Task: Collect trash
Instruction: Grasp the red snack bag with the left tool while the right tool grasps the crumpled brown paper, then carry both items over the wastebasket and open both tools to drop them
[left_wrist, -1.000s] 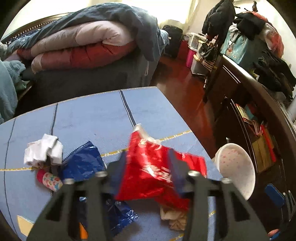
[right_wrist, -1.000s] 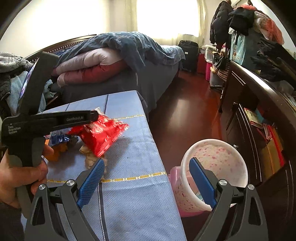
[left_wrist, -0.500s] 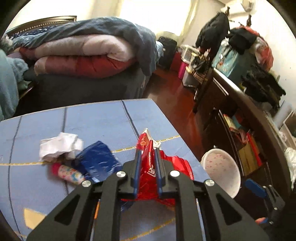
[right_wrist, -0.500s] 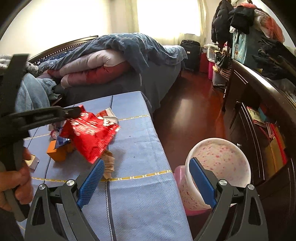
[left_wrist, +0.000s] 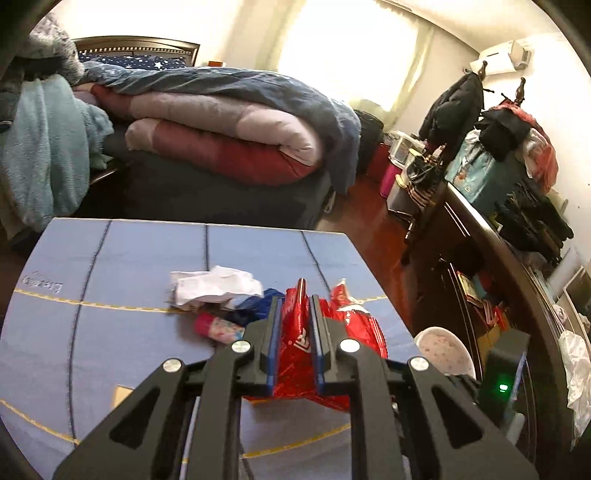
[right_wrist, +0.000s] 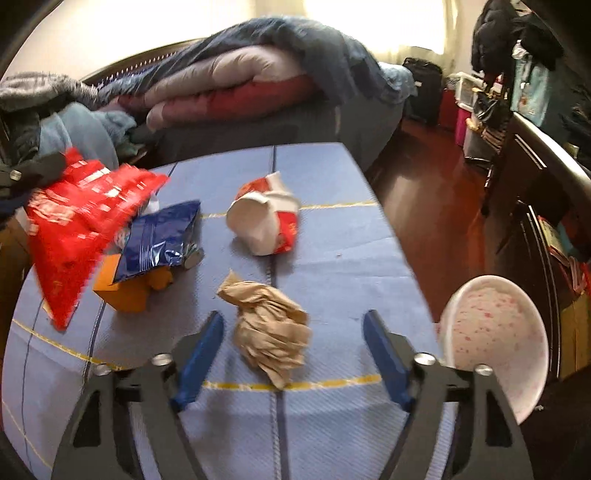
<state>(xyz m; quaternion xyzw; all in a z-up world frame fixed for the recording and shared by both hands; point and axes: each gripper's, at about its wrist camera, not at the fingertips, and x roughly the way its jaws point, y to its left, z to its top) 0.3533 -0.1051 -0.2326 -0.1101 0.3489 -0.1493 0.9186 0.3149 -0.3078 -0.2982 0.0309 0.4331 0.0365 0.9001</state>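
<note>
My left gripper (left_wrist: 294, 301) is shut on a red snack bag (left_wrist: 295, 347) and holds it above the blue table (left_wrist: 129, 266); the bag also shows lifted at the left of the right wrist view (right_wrist: 74, 225). My right gripper (right_wrist: 293, 325) is open, with a crumpled brown paper wad (right_wrist: 271, 336) between its fingers on the table. A white and red paper cup (right_wrist: 264, 219), a blue wrapper (right_wrist: 159, 238) and an orange box (right_wrist: 129, 291) lie beyond. A white crumpled paper (left_wrist: 214, 286) and a small pink tube (left_wrist: 219, 328) lie ahead of the left gripper.
A white bin with pink speckles (right_wrist: 495, 339) stands on the floor off the table's right edge, also in the left wrist view (left_wrist: 445, 345). A bed with folded quilts (left_wrist: 221, 140) is behind the table. A dark cabinet (left_wrist: 498, 266) runs along the right.
The left gripper shut on the red bag and lifted it up and to the left. The right gripper moved left from the bin to over the table, around the brown paper wad.
</note>
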